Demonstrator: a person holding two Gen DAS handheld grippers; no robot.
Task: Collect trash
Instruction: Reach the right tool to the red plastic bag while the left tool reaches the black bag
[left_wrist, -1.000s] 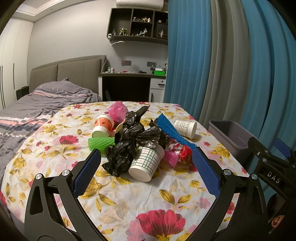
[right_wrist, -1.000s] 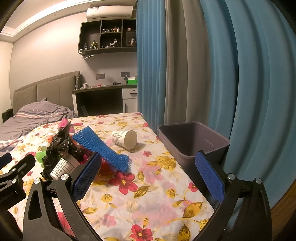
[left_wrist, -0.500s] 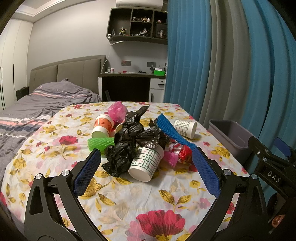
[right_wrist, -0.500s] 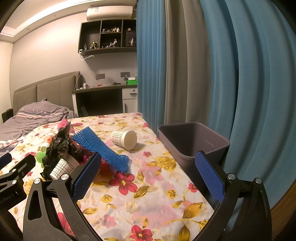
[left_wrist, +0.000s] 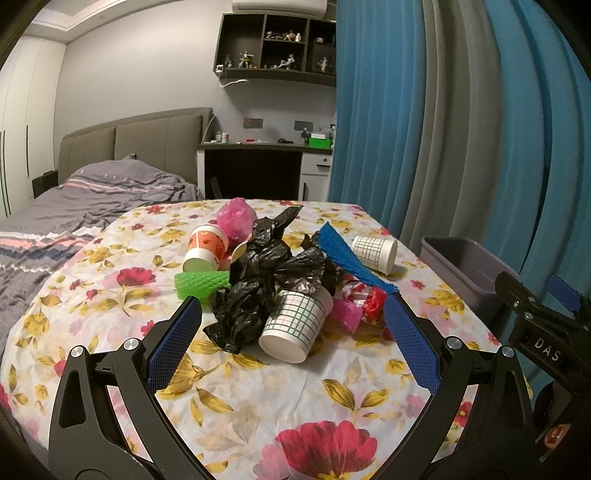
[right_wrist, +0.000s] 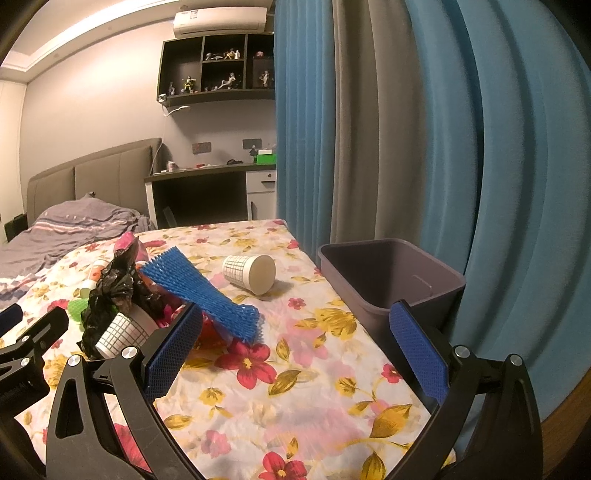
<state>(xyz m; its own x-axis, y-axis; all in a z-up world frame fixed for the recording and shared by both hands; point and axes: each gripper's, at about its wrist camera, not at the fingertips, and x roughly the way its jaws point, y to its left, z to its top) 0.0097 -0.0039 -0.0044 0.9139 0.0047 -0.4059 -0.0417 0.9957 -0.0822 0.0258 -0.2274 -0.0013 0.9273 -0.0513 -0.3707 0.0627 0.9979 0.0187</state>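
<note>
Both my left gripper (left_wrist: 291, 314) and right gripper (right_wrist: 291, 328) gape, empty. At twelve o'clock lies the white grid-printed paper cup (left_wrist: 293, 326): light, crushable; I'd pinch its sidewall gently.

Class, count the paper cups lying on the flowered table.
3, maybe more hidden: a checked cup against the black bag, another checked cup near the bin, an orange cup behind.
</note>
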